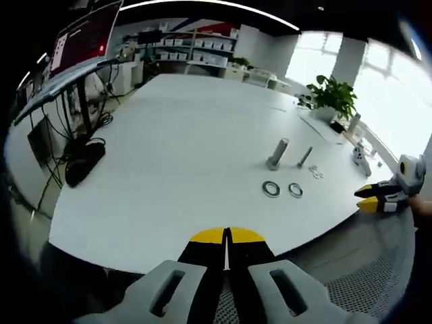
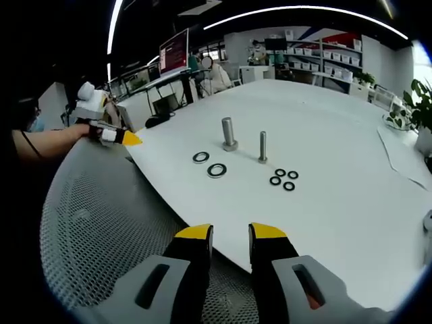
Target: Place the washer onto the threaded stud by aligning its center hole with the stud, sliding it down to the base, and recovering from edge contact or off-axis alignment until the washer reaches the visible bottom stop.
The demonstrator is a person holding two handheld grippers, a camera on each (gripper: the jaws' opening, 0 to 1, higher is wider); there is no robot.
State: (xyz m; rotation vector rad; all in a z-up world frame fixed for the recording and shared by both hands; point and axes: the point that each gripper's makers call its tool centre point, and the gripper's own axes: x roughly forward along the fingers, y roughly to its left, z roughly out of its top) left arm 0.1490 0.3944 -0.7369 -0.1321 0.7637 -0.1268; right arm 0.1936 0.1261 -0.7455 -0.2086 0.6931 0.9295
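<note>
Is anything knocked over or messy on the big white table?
Nothing stands out. The thick stud and the thin stud both stand upright, and the two large washers and three small washers lie flat beside them on the white table.

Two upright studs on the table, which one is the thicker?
The thick stud, standing left of the thin stud in the right gripper view. It is clearly wider, with a flared base; the two large washers lie just in front of it.
</note>
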